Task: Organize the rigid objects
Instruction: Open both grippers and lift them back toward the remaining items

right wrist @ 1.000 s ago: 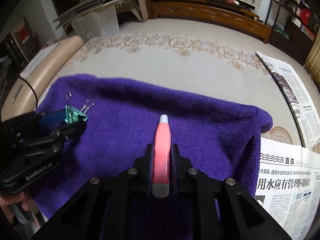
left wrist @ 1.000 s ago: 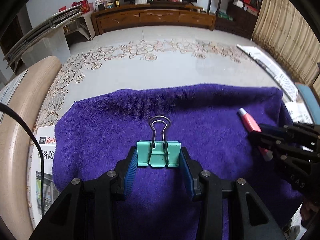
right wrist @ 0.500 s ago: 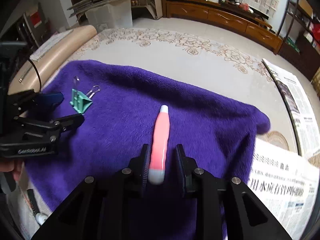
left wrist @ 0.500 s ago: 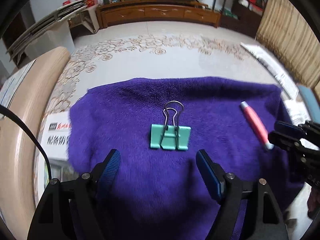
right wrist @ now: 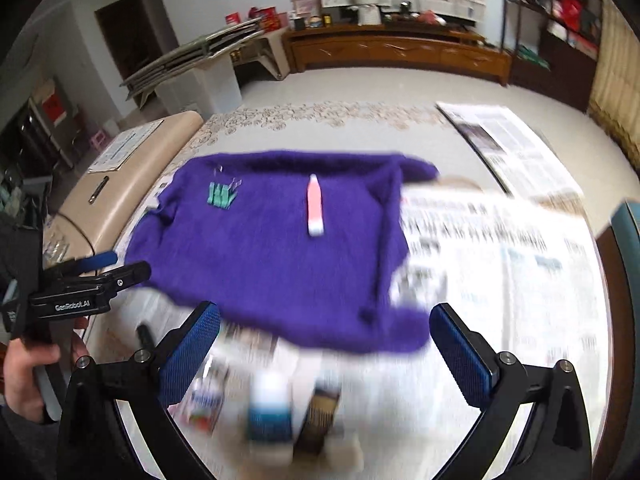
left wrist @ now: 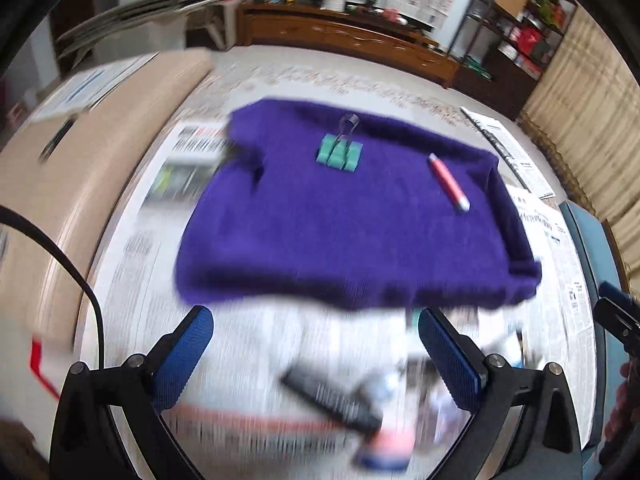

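A teal binder clip (left wrist: 339,155) and a pink pen-shaped tube (left wrist: 448,182) lie on a purple towel (left wrist: 340,232). Both also show in the right wrist view, the clip (right wrist: 221,195) and the tube (right wrist: 314,210) on the towel (right wrist: 272,256). My left gripper (left wrist: 316,348) is open and empty, pulled back to the near edge of the towel. My right gripper (right wrist: 325,340) is open and empty, also back from the towel. Blurred small objects lie below each gripper: a dark bar (left wrist: 332,400) and a blue-and-white item (right wrist: 270,412).
Newspapers (right wrist: 500,264) cover the table around the towel. A beige cushioned edge (left wrist: 60,184) runs along the left. The left gripper body (right wrist: 84,292) shows in the right wrist view. A blue chair edge (left wrist: 588,248) is at the right.
Both grippers let go of their objects, opened wide and pulled back and up from the towel. The clip and the pink tube now lie free on the towel.
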### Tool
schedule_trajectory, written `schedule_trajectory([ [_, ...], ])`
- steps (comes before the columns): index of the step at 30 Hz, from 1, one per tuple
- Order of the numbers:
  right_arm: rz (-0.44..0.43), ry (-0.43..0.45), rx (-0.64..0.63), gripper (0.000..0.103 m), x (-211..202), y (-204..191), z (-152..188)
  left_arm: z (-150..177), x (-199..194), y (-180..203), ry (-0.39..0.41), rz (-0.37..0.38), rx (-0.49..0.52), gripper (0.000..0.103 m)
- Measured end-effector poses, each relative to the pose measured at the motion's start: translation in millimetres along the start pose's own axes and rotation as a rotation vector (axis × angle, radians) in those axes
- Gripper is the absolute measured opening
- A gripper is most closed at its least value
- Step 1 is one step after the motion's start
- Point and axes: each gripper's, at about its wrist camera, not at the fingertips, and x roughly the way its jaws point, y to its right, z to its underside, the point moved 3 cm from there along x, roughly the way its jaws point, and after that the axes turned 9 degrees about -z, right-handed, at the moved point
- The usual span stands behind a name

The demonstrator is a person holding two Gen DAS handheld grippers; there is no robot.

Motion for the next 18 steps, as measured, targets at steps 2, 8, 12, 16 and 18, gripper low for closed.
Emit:
schedule_trajectory([
  [2,0.021,0.014,0.027,0.103,-14,1,20,23,-7,-2,-0.009,0.019,-0.011,0.103],
  [8,-0.017,0.064,0.142,0.103,-30,18,63,82,-19,11,0.066,-0.006,0.15,0.103],
  [12,-0.004,0.053,0.153,0.103,-32,22,68,98,-21,17,0.086,0.015,0.218,0.103],
  [16,0.002,0.081,0.135,0.103,-43,22,69,108,-16,27,0.108,0.004,0.313,0.102],
  [18,0.019,0.08,0.115,0.103,-46,24,72,110,-12,32,0.108,-0.018,0.355,0.097],
])
